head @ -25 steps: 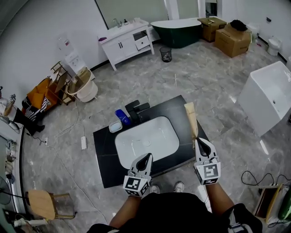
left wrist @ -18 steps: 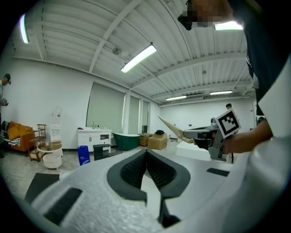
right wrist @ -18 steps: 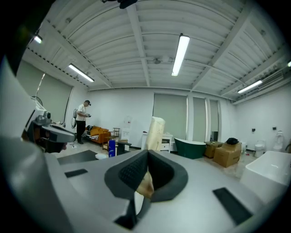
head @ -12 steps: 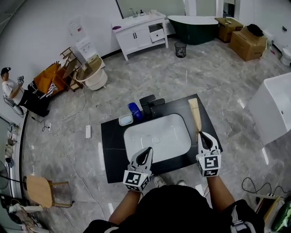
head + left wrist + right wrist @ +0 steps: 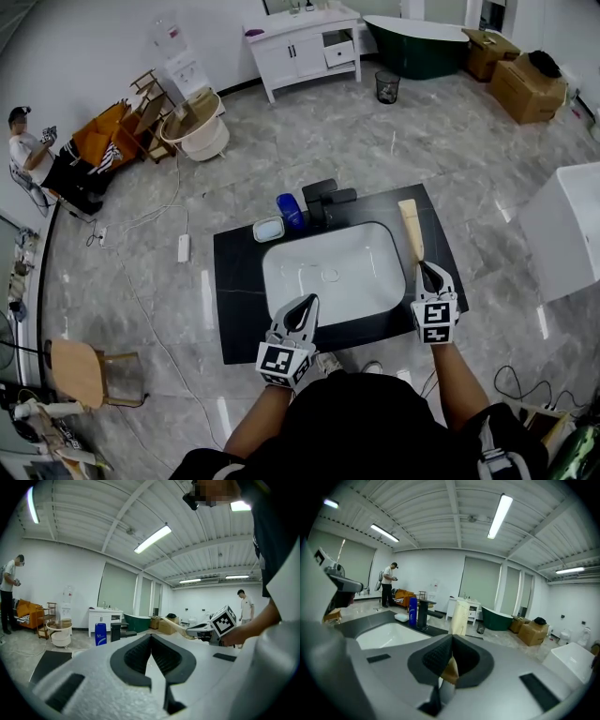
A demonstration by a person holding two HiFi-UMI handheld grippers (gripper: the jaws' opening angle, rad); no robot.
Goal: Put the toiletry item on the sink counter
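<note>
A long tan wooden toiletry item [image 5: 412,232] points away from me along the right end of the black sink counter [image 5: 239,300]. My right gripper [image 5: 429,275] is shut on its near end; in the right gripper view the tan piece [image 5: 450,670] is wedged between the closed jaws and the far end [image 5: 458,616] rises ahead. My left gripper [image 5: 308,303] is shut and holds nothing, hovering at the counter's front edge, near the left corner of the white basin [image 5: 328,272]. In the left gripper view its jaws [image 5: 150,644] meet, with nothing between them.
A blue bottle [image 5: 290,210], a black faucet [image 5: 323,197] and a soap dish [image 5: 268,229] stand behind the basin. Around the counter are a white vanity [image 5: 305,42], a dark bathtub [image 5: 422,42], cardboard boxes [image 5: 530,89], a white tub [image 5: 572,230], a wooden chair [image 5: 84,375] and a person [image 5: 37,155] at the left wall.
The head view has shifted, so the counter sits higher and further right in frame. Both grippers keep the same stance at the counter's front; the right one still holds the wooden item.
</note>
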